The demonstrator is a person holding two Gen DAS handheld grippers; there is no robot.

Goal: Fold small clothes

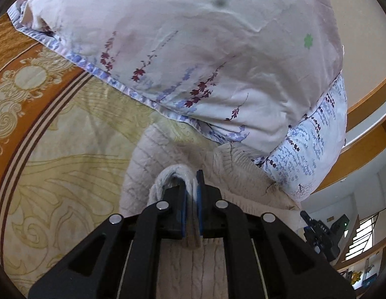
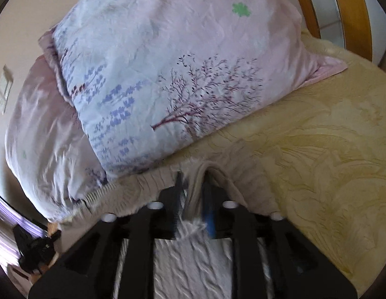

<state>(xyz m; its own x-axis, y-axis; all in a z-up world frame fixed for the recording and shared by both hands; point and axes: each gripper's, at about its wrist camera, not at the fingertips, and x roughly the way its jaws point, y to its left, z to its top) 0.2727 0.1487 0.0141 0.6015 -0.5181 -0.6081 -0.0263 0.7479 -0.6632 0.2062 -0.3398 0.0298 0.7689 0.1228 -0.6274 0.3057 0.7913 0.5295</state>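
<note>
A cream cable-knit sweater [image 1: 143,164] lies on the bed against the pillows. My left gripper [image 1: 191,186] is shut on a doubled fold of its edge, which loops over the fingertips. In the right wrist view the same sweater [image 2: 143,186] runs under my right gripper [image 2: 193,189]. Its jaws stand a little apart, with a ridge of the knit between them and no clear pinch; this part of the view is blurred. Each gripper shows small in the other's view: the right gripper [image 1: 315,231] at the lower right, the left gripper [image 2: 36,246] at the lower left.
Two floral pillows are stacked just beyond the sweater, a white one [image 1: 193,49] over a blue-patterned one [image 1: 312,144]. A yellow and orange bedspread [image 1: 68,149] covers the bed. A wooden headboard [image 1: 367,104] and a wall stand behind.
</note>
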